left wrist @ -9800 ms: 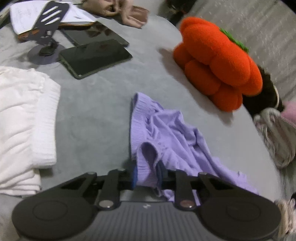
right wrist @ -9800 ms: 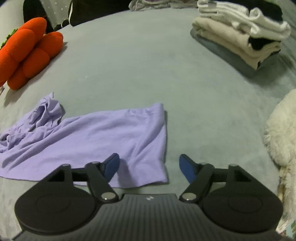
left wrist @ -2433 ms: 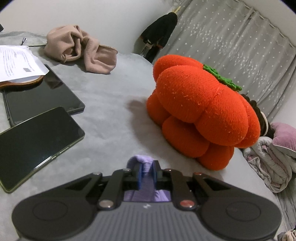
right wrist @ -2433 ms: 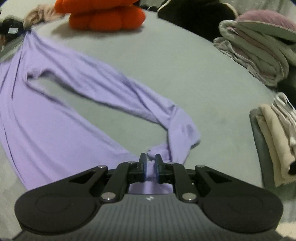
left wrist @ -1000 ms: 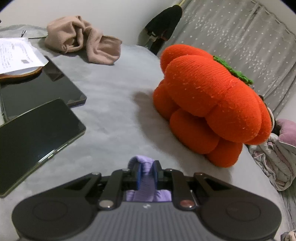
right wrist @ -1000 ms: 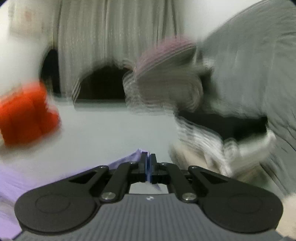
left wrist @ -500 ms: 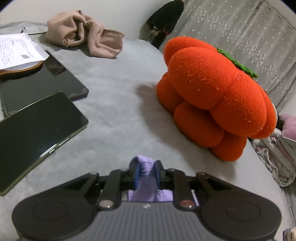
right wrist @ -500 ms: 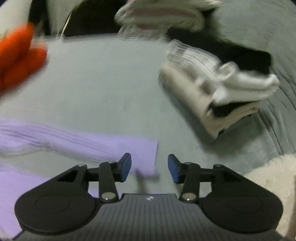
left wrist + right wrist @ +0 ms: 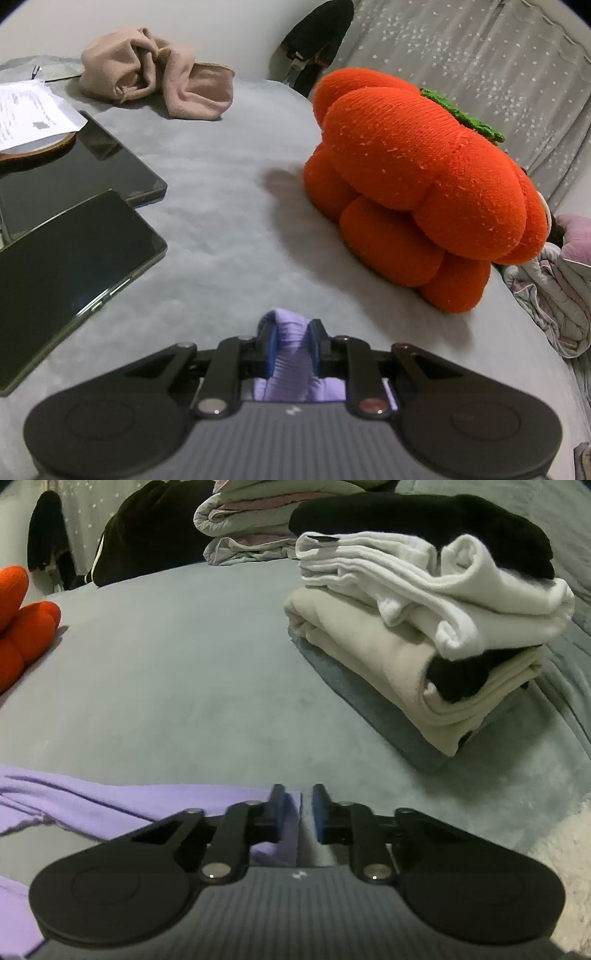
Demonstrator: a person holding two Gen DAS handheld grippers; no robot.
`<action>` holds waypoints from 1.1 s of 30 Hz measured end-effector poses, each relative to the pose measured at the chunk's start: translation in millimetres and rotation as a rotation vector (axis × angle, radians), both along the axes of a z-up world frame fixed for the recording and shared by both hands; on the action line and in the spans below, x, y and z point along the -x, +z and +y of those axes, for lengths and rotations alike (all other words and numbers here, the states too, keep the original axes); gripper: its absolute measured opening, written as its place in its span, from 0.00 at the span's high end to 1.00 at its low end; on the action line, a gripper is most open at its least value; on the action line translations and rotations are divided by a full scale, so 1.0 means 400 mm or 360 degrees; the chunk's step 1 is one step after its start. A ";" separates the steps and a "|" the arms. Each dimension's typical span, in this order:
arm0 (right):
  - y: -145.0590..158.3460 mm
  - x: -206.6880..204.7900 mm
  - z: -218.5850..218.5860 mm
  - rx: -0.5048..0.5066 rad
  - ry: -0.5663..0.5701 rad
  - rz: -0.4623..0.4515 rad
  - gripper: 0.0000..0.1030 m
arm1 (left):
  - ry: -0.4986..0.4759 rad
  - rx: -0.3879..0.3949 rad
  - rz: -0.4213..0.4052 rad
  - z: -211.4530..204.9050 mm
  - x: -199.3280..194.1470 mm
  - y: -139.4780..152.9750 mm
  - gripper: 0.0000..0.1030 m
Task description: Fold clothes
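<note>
Left wrist: left gripper [image 9: 290,341] clamps purple garment [image 9: 291,354] | right gripper [image 9: 298,812] — parted over its edge

A grey plush bed [image 9: 221,221] carries everything. An orange pumpkin cushion [image 9: 417,184] sits on it; left of the cushion lie two dark tablets [image 9: 74,251] and, farther back, a crumpled beige garment [image 9: 159,88]. Right of the cushion, the purple garment [image 9: 129,805] lies spread, with a stack of folded clothes [image 9: 424,627] beyond it.
</note>
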State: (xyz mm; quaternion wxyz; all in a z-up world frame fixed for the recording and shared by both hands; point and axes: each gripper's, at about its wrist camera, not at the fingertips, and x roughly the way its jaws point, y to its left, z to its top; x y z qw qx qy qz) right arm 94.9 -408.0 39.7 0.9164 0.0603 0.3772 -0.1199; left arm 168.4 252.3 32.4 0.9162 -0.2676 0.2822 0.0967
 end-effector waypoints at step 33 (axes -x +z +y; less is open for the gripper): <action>-0.028 -0.040 -0.023 -0.0050 -0.0033 0.0038 0.82 | -0.0036 -0.0052 0.0040 -0.011 0.003 0.015 0.85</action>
